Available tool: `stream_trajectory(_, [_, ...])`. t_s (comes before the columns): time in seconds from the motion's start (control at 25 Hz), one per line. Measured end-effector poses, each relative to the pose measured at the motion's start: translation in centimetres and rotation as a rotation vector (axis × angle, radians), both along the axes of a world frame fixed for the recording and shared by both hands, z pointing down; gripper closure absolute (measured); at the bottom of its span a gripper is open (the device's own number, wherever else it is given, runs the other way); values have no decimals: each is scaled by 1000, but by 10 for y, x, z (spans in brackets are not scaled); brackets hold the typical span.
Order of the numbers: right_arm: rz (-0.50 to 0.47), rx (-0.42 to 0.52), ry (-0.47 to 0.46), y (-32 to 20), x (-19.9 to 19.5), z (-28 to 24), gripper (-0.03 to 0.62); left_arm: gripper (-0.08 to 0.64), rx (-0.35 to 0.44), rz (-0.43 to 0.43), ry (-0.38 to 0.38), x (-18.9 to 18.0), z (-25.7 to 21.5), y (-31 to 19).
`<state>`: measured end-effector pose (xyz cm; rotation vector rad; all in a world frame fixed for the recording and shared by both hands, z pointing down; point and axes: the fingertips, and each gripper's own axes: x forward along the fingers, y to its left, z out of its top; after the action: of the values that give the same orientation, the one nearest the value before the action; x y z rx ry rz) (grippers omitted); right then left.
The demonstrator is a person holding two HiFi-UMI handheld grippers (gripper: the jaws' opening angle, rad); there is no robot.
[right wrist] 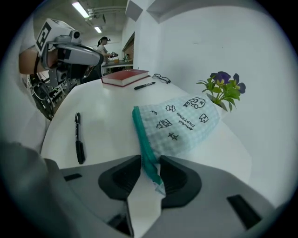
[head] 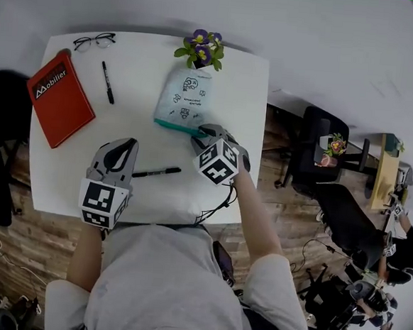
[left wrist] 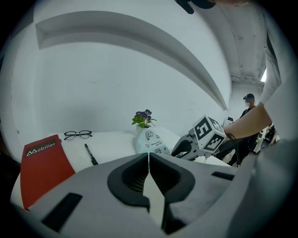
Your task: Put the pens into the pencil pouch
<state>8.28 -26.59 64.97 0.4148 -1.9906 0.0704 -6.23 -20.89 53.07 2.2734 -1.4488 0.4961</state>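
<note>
A white table point(head: 142, 124) stood on a wood floor point(head: 23, 235). The left gripper point(left wrist: 149, 160) was clenched, empty. Only its own view showed the right gripper point(right wrist: 150, 161) released, astride the teal edge point(right wrist: 139, 126) of the pencil pouch point(right wrist: 182, 122).

Soft, even light falls on my white table point(head: 176, 194): bright, no glare, only faint shadows. In my right gripper view, strip lamps point(right wrist: 80, 8) glow on the ceiling. All three views bulge like fisheyes, with dark rounded corners. Up close, the grey bodies of my left gripper point(left wrist: 149, 174) and right gripper point(right wrist: 150, 172) look slightly soft. The far room in the head view is small and blurred.
</note>
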Motion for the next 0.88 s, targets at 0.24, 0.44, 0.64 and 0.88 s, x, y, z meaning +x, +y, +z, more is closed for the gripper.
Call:
stream_trajectory(0.24, [35, -3, -70, 5, -5, -8, 517, 528, 7, -26, -7, -3, -3, 2])
stream_trajectory(0.44, [160, 22, -243, 7, -16, -50, 520, 528, 25, -17, -4, -4, -11, 6])
stream_trajectory(0.64, [308, 66, -434, 14, -20, -102, 523, 528, 66, 20, -2, -3, -21, 11])
stream_trajectory(0.88, [480, 64, -645, 25, -16, -163, 528, 528, 121, 82, 8, -2, -41, 20])
